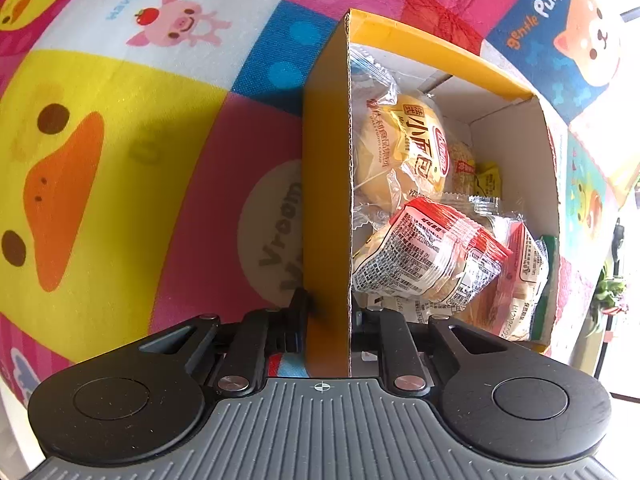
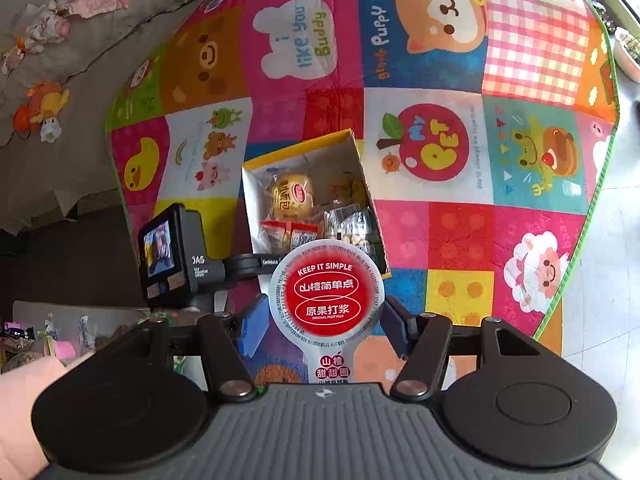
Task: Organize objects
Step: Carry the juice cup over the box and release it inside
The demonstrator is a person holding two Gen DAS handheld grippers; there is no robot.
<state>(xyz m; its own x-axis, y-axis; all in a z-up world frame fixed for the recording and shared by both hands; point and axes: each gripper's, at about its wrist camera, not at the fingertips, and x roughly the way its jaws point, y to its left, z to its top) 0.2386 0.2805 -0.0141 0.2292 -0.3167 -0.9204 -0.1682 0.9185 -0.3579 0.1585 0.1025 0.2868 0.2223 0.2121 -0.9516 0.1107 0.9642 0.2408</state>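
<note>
While the left gripper [image 1: 329, 316] pinches the side wall of the yellow cardboard box [image 1: 326, 184] of wrapped snacks on the cartoon patchwork mat [image 1: 120, 128], the right gripper [image 2: 326, 320] clasps a round red-and-white hawthorn snack packet [image 2: 327, 294] above that box [image 2: 308, 192].

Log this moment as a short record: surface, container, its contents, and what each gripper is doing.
surface: patchwork cartoon mat
container: open yellow cardboard box, standing on the mat
contents: wrapped bread bun, red-and-white snack packets, other wrapped snacks
left gripper: shut on the box's side wall, one finger outside, one inside
right gripper: shut on round red-lidded hawthorn snack, held above the mat near the box
</note>
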